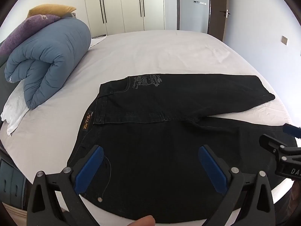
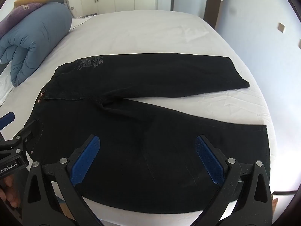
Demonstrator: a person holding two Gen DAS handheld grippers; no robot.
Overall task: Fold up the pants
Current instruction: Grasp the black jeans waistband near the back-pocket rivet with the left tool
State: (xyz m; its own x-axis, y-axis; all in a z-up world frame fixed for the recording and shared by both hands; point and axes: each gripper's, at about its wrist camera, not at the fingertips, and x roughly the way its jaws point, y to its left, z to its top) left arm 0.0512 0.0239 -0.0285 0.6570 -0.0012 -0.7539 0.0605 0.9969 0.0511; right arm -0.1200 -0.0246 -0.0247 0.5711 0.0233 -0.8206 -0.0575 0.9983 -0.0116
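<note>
At the near edge of a bed (image 1: pixel 150 45) covered by a white sheet, two hand-held grippers hover above a pair of black pants (image 1: pixel 150 141). The left gripper (image 1: pixel 150 162) sits over the waist end, its blue-padded jaws spread wide and holding nothing. The right gripper (image 2: pixel 148 154) hangs over the nearer leg, its jaws likewise spread apart and empty. Each gripper shows at the edge of the other's view.

The pants lie flat across the bed, waistband to the left, the two legs reaching right and splayed apart in a narrow V, with white sheet showing between them. A tan brand patch (image 1: pixel 88 120) sits on the waistband, and a pale printed design (image 1: pixel 148 80) marks the far hip.

Farther left, a rolled blue duvet (image 1: pixel 47 60) rests on the bed, with a purple pillow (image 1: pixel 24 32) and a mustard pillow (image 1: pixel 50 9) behind it. Beyond the bed stand white wardrobe doors (image 1: pixel 122 5) and a dark door (image 1: pixel 218 9).
</note>
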